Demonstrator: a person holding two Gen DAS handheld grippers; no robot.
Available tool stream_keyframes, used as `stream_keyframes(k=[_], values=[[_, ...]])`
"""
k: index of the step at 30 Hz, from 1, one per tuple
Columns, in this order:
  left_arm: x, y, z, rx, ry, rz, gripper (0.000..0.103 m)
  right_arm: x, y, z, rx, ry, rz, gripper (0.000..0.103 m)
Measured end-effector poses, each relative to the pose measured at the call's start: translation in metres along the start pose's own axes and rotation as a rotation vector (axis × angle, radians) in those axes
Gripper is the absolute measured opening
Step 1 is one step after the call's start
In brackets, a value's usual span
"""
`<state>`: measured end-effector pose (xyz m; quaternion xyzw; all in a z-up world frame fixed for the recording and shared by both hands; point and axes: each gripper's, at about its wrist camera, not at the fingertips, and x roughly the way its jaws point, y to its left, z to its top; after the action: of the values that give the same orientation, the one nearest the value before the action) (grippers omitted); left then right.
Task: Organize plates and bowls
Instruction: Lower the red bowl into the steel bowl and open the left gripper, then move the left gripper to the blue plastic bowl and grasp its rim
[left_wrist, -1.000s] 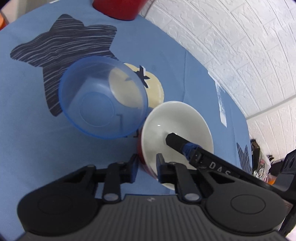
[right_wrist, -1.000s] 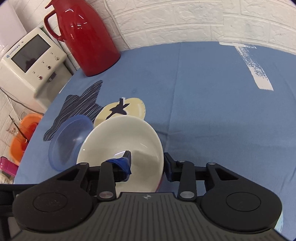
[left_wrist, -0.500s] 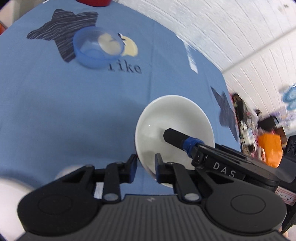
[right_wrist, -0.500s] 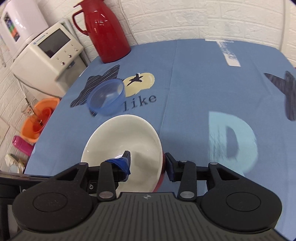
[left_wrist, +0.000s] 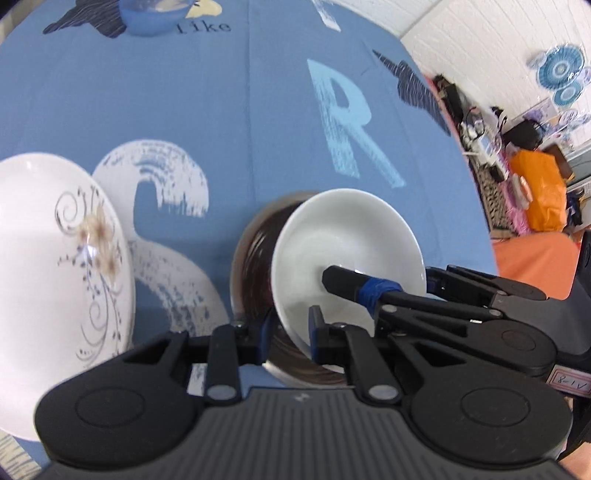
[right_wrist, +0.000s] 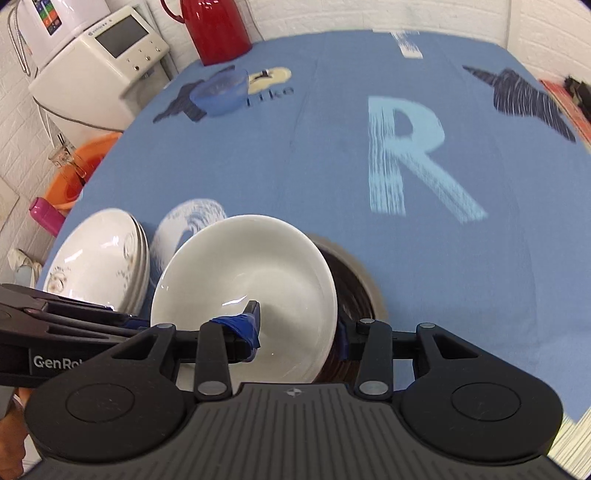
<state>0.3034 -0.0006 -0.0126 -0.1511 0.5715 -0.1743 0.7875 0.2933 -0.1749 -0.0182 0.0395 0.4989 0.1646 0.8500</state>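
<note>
While both grippers, left (left_wrist: 287, 330) and right (right_wrist: 298, 332), pinch the white bowl (right_wrist: 243, 291) above the dark bowl (left_wrist: 255, 284), plates (right_wrist: 99, 258) sit stacked; the blue bowl (right_wrist: 219, 92) remains.

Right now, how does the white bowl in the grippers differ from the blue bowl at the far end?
The white bowl is opaque and tilted, gripped at its rim by both grippers; the blue bowl is translucent and sits upright on the tablecloth, untouched. The white bowl hangs over a dark metal bowl; the blue bowl stands alone. Both are round and look empty.
</note>
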Motion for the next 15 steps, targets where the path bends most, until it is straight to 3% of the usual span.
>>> stream_keyframes(k=[6,9,10,11,15], values=[[0.006,-0.002,-0.008,0.042,-0.016,0.016,0.011,0.008,-0.007,-0.009,0.037,0.0,0.017,0.027],[-0.001,-0.001,-0.004,0.05,0.001,-0.001,0.031,0.0,-0.006,-0.01,0.04,-0.013,0.011,0.026],[-0.006,-0.001,-0.001,0.055,0.002,-0.014,0.047,-0.006,-0.007,-0.01,0.04,-0.028,0.006,0.027],[-0.011,-0.001,0.0,0.062,0.002,-0.027,0.057,-0.012,-0.008,-0.008,0.039,-0.039,0.008,0.026],[-0.038,-0.007,0.004,0.112,-0.044,-0.014,0.057,-0.03,-0.011,-0.002,0.021,-0.07,-0.01,0.028]])
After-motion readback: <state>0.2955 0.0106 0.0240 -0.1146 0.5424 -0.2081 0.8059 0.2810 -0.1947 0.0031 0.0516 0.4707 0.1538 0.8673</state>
